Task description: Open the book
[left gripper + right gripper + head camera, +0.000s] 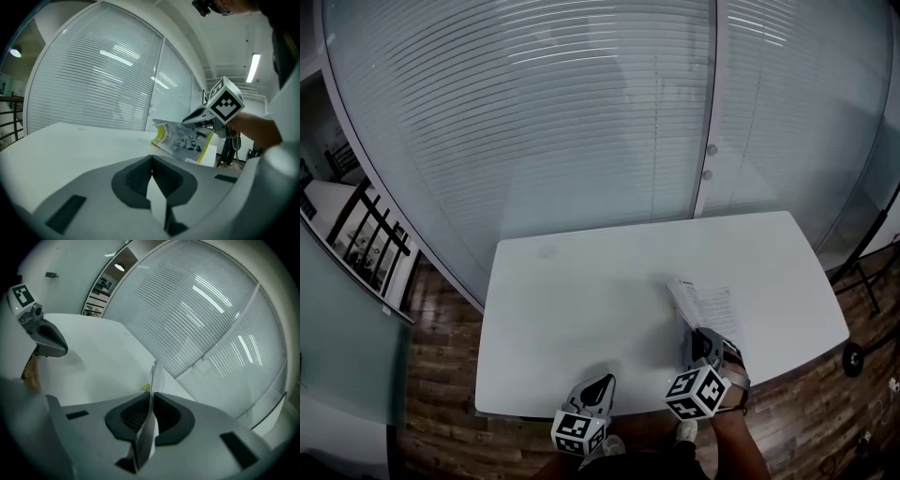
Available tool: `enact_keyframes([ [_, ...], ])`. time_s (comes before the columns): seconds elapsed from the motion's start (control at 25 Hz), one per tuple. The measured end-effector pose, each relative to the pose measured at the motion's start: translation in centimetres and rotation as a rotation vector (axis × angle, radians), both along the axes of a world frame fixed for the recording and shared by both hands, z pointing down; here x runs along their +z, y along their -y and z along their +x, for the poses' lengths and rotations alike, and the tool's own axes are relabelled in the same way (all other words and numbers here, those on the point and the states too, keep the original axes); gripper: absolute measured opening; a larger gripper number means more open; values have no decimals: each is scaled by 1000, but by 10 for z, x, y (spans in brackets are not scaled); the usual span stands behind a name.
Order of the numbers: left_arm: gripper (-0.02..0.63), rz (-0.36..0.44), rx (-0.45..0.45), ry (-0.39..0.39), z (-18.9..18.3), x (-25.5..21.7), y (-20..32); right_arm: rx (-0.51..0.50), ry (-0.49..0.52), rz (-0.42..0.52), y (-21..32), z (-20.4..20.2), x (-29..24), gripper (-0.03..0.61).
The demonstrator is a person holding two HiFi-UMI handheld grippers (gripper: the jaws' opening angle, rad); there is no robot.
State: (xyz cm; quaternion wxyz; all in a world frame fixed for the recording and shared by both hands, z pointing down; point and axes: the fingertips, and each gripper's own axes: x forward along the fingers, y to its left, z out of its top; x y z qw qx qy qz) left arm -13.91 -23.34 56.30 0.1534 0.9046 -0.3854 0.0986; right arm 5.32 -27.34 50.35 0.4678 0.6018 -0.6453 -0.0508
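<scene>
Two grippers, one book (708, 305), one desk (581, 309).
Right gripper (152, 398) pinches the book's lifted cover (185, 139); left gripper (151, 159) sits closed and empty.

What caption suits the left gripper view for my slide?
Right gripper pinches the book, raised open above the white table; left gripper shut, empty, in foreground.

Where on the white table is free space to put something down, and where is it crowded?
Bare: the left half and far strip of the table, between the left tool and the glass wall. Crowded: the near right, where the right tool holds up the cover of the book.
</scene>
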Motion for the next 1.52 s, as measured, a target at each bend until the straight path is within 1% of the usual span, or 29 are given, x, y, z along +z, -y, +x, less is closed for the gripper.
enact_keyframes([
  [0.16,14,-12,-18,-2,-16,5,1,-44,-24,11,4,-30,-4,34],
  [0.32,14,-32,-32,27,-31,16,0,-96,-77,22,7,-65,-9,34],
  [0.48,14,-23,-45,37,-44,14,-4,-162,-102,4,8,-101,2,34],
  [0.68,14,-3,-88,41,-68,9,-3,-219,-152,-15,6,-136,27,28],
  [0.92,14,-14,-115,57,-83,13,-3,-227,-133,-25,4,-160,56,18],
  [1.08,14,1,-123,69,-86,10,-6,-248,-110,-40,1,-168,75,6],
  [1.24,14,-11,-136,76,-92,14,-10,-267,-43,-84,-3,-175,98,5],
  [1.32,14,-12,-147,83,-95,16,-13,-276,35,-102,-7,-180,103,5],
  [1.4,14,-10,-151,97,-96,19,-16,-273,160,-114,-8,-186,100,6],
  [1.52,14,-9,-153,110,-91,18,-17,-262,401,-147,-10,-193,87,6],
])
